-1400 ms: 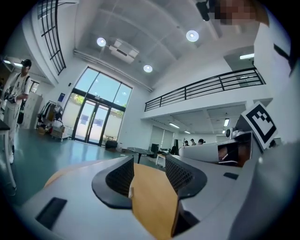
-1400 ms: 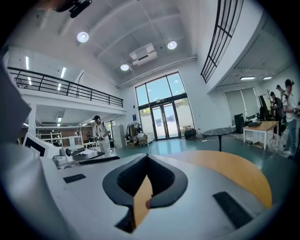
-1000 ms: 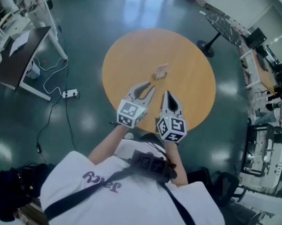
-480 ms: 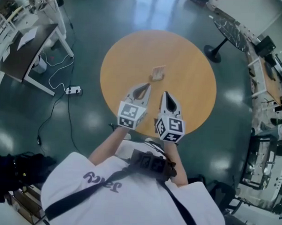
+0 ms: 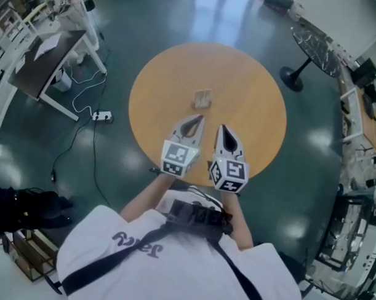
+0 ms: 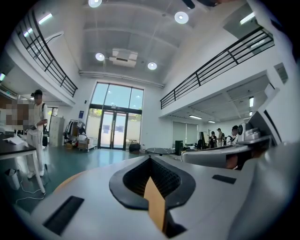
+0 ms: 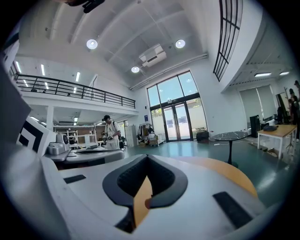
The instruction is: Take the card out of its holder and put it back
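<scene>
**A:** Head view first. Where is the card (image 5: pixel 203 94)?

**B:** It stands in its holder (image 5: pixel 202 104) near the middle of the round table (image 5: pixel 254 99), a little toward the far edge. It is too small to tell card from holder cleanly, but nothing looks pulled out

**A:** And the two tools?

**B:** The left hand-held gripper (image 5: pixel 199 119) and the right hand-held gripper (image 5: pixel 220 126) hang side by side over the near half of the table, tips aimed at the holder and short of it. I judge this a ready stance: both are lined up on the target, so either one can reach in

**A:** Left gripper view?

**B:** The jaws are clenched, tips meeting in a point, with nothing between them. The orange sliver in the gap is only the table seen through the hollow of the pads. The card is out of this frame, because the camera looks up over it

**A:** Right gripper view?

**B:** The same: jaws pressed together and empty, with the far edge of the table curving off to the right. The card does not show here either

**A:** So what does the next move call for?

**B:** My guess is that one hand-held gripper has to open before it can take the card's top edge, while the other could steady the holder so it doesn't lift along
</scene>
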A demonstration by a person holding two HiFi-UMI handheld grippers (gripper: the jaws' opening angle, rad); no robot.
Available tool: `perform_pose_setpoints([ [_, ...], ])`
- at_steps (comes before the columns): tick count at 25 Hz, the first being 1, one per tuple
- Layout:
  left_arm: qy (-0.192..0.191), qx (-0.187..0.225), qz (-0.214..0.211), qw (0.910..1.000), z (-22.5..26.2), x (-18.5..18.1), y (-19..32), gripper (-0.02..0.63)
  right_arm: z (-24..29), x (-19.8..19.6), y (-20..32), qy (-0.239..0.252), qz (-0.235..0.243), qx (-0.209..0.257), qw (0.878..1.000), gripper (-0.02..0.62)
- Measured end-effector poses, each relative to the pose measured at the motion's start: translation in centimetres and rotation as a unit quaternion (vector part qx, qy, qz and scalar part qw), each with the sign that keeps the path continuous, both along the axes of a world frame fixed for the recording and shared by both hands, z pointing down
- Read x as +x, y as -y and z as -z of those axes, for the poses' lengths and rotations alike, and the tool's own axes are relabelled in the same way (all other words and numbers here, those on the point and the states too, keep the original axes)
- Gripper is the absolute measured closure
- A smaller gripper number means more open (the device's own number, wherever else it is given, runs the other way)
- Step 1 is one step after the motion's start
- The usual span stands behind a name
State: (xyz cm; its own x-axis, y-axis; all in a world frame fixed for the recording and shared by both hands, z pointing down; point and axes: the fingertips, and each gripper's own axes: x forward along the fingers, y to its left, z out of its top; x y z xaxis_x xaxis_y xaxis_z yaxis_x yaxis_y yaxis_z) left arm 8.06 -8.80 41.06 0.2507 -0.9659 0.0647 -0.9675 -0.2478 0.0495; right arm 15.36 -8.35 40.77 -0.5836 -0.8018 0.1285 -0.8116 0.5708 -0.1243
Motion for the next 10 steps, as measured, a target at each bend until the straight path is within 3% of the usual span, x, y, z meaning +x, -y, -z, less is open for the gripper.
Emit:
perform_pose_setpoints([
  [6, -0.006, -0.011, 0.026, 0.9996, -0.7, 3.1, -0.5, 0.592, -0.2, 3.6, 1.0, 0.003, 0.023, -0.006, 1.000, 0.577],
  [10, -0.007, -0.026, 0.022, 0.9994, -2.4, 7.6, -3.0, 0.592, -2.1, 8.3, -0.3, 0.007, 0.018, -0.025, 1.000, 0.577],
])
